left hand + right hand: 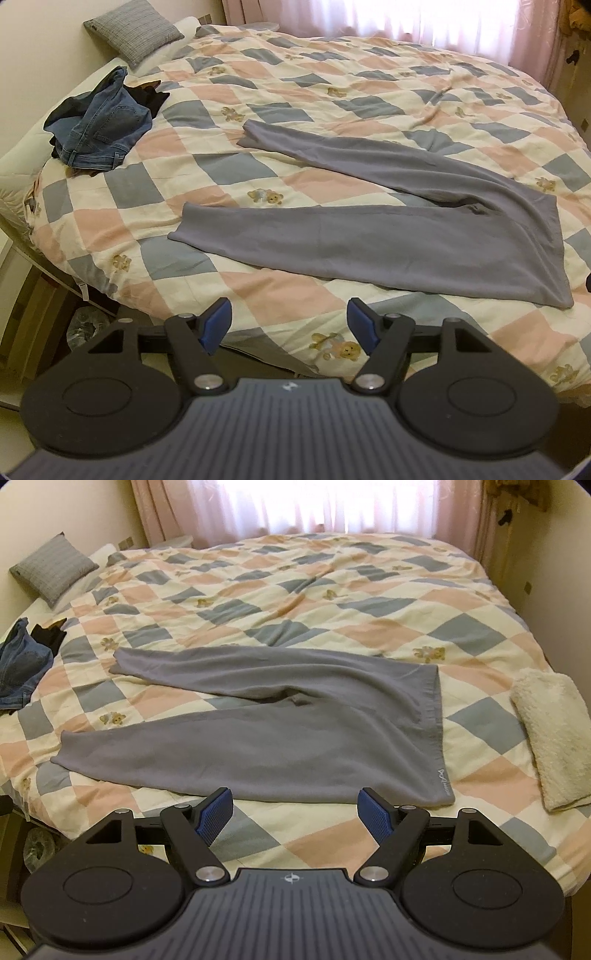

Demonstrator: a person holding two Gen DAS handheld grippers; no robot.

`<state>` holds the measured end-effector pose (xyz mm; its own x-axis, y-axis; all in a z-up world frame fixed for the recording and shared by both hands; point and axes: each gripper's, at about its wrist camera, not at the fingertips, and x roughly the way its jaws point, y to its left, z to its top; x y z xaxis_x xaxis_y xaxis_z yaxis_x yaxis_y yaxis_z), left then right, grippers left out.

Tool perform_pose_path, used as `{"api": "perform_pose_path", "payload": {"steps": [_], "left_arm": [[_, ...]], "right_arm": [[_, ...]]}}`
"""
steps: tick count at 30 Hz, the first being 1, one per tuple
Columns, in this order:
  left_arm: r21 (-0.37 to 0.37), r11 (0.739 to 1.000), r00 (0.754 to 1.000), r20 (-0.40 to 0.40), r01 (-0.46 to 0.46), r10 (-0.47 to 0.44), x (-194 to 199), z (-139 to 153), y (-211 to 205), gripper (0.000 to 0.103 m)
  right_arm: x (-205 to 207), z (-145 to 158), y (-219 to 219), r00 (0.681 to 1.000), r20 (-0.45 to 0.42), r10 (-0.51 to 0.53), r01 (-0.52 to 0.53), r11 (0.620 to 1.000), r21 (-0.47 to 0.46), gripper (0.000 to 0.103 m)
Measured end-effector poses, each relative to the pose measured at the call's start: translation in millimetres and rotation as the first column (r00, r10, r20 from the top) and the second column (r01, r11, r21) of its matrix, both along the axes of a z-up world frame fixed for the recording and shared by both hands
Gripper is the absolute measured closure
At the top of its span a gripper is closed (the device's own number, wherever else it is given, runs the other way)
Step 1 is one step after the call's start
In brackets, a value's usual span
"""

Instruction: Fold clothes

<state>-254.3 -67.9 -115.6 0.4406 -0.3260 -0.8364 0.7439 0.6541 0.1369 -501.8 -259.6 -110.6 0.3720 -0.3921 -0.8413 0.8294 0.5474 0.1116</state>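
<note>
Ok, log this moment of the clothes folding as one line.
stage: before grasp | grey trousers: flat on quilt, legs apart | left gripper: open, empty | right gripper: open, empty | jeans pile: untouched

a pair of soft grey fleece trousers point(280, 734) lies flat on a checked pink, blue and cream quilt point(369, 602), waistband to the right, its two legs spread apart in a v toward the left. at the quilt's left edge sits a crumpled heap of blue denim jeans point(103, 125) over dark garments point(149, 96). at the right edge lies a folded cream fluffy garment point(554, 734).
</note>
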Motion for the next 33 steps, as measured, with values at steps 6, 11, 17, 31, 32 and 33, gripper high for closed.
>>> {"api": "perform_pose_path", "payload": {"steps": [6,11,17,31,32,33], "left_arm": [[0.012,0.999,0.998,0.033,0.049,-0.049,24.1,-8.0,-21.8,0.021],[0.031,0.98,0.969,0.146,0.196,-0.198,63.5,-18.7,-75.9,0.014],[0.0,0.908,0.901,0.127,0.419,-0.416,152.1,-52.4,-178.6,0.014],[0.361,0.491,0.512,0.044,0.793,-0.858,352.9,-220.5,-384.4,0.069],[0.384,0.458,0.485,0.03,0.801,-0.874,361.4,-229.8,-391.3,0.069],[0.407,0.415,0.451,0.009,0.814,-0.893,369.1,-240.1,-398.6,0.069]], "right_arm": [[20.6,-14.1,-19.9,1.0,-0.012,0.009,-0.008,0.999,0.033,0.025],[39.2,-33.7,-61.0,0.999,-0.003,0.032,-0.032,0.998,0.055,0.024],[54.5,-49.5,-156.8,0.999,0.044,-0.005,0.001,0.997,0.075,0.024],[53.5,-152.3,-356.3,0.992,-0.107,0.059,-0.058,0.998,0.012,0.049],[52.7,-159.8,-366.2,0.991,-0.121,0.065,-0.063,0.998,0.013,0.049],[52.4,-166.5,-374.5,0.989,-0.13,0.067,-0.066,0.998,0.016,0.049]]}}
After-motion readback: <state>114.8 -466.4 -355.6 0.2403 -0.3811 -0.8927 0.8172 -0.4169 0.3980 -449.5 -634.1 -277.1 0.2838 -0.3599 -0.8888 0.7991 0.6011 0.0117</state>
